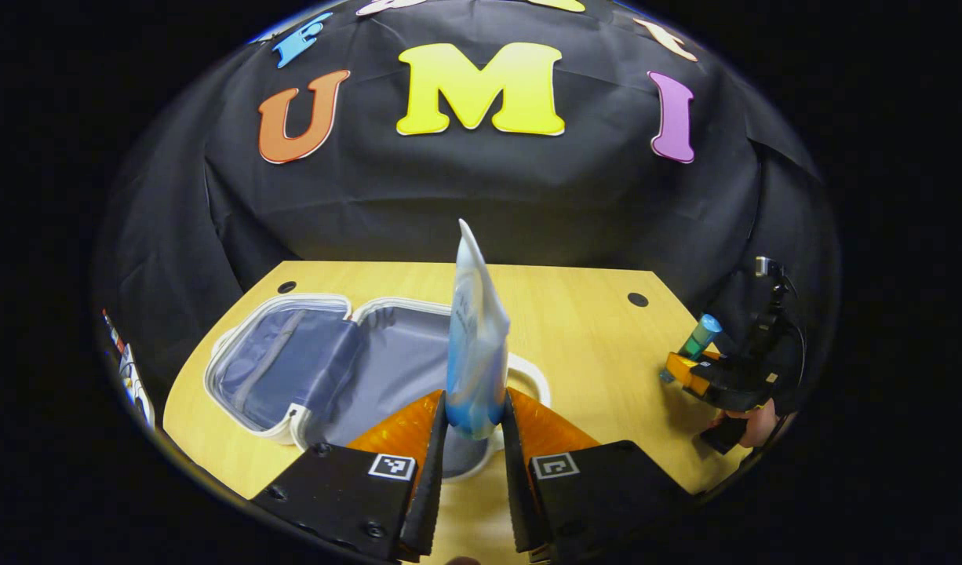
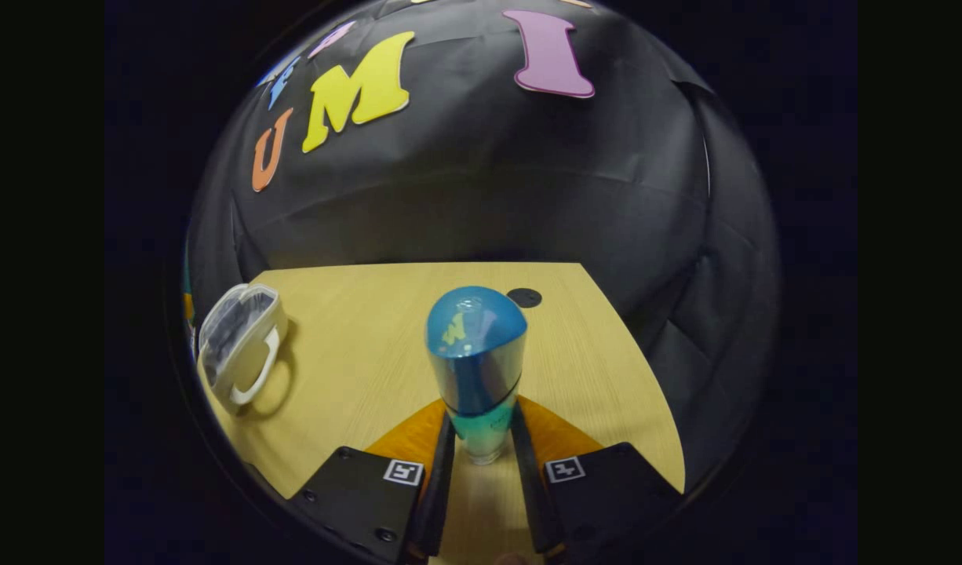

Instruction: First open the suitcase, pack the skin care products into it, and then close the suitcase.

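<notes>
A blue-and-white tube (image 1: 475, 345) is gripped upright in the left gripper (image 1: 475, 428) jaws, over the opened suitcase (image 1: 324, 369) on the counter (image 1: 591, 329); a blue-capped bottle (image 2: 476, 369) is clamped in the right gripper (image 2: 483, 447), the case at nine o'clock; packing is judged underway; lowering is needed next; the lining looks bare.

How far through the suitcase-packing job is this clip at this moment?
Opening looks done: the suitcase lies open on the table, its grey lining bare where visible. In hand: the left hand-held gripper grips a blue-and-white tube above the case; the right hand-held gripper grips a blue-capped bottle. Left: place both, close the case.
</notes>
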`<state>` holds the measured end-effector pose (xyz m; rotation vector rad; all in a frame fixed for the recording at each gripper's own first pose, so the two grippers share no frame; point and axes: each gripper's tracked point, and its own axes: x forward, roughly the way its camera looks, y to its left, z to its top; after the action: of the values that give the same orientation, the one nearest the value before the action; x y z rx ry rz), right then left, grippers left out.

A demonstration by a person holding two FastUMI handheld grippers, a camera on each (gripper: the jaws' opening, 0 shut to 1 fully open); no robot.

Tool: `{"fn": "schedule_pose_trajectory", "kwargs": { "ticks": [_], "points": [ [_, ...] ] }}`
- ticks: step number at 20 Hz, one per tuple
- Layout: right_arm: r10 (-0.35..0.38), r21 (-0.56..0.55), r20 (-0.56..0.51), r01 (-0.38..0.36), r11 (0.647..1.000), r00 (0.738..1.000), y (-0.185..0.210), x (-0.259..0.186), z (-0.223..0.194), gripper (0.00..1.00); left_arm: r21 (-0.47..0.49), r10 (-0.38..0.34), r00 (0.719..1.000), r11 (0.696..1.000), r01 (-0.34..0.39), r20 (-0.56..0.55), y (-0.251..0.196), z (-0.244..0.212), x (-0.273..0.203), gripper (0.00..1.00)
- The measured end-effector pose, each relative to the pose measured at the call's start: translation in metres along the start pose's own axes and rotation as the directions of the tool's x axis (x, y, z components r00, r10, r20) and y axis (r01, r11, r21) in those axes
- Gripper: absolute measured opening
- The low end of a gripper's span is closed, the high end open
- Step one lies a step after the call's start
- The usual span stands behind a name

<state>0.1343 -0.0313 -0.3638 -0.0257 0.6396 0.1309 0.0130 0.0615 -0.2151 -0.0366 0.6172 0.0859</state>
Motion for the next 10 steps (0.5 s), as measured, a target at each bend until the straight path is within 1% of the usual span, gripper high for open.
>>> {"fn": "schedule_pose_trajectory", "kwargs": {
  "ticks": [1, 2, 4, 8, 10],
  "points": [
    [-0.004, 0.007, -0.021, 0.004, 1.000, 1.000, 0.000, -0.002, -0.001, 0.35, -0.004, -0.006, 1.000, 1.000, 0.006, -0.001, 0.008, 0.000, 0.000, 0.40],
    [-0.005, 0.019, -0.032, 0.006, 1.000, 0.999, 0.001, -0.008, 0.000, 0.37, -0.001, -0.009, 1.000, 1.000, 0.009, -0.002, 0.018, 0.000, 0.001, 0.40],
    [0.000, 0.025, -0.033, 0.001, 1.000, 0.999, 0.006, -0.032, 0.009, 0.35, 0.022, -0.010, 1.000, 1.000, 0.010, -0.016, 0.043, -0.004, 0.009, 0.40],
    [0.028, 0.025, -0.010, -0.028, 0.999, 1.000, 0.025, -0.102, 0.038, 0.35, 0.112, -0.037, 0.995, 0.993, 0.048, -0.096, 0.085, -0.038, 0.032, 0.40],
    [0.031, 0.011, 0.007, -0.031, 0.999, 1.000, 0.035, -0.136, 0.050, 0.35, 0.106, -0.054, 0.988, 0.992, 0.069, -0.144, 0.098, -0.057, 0.049, 0.40]
  ]
}}
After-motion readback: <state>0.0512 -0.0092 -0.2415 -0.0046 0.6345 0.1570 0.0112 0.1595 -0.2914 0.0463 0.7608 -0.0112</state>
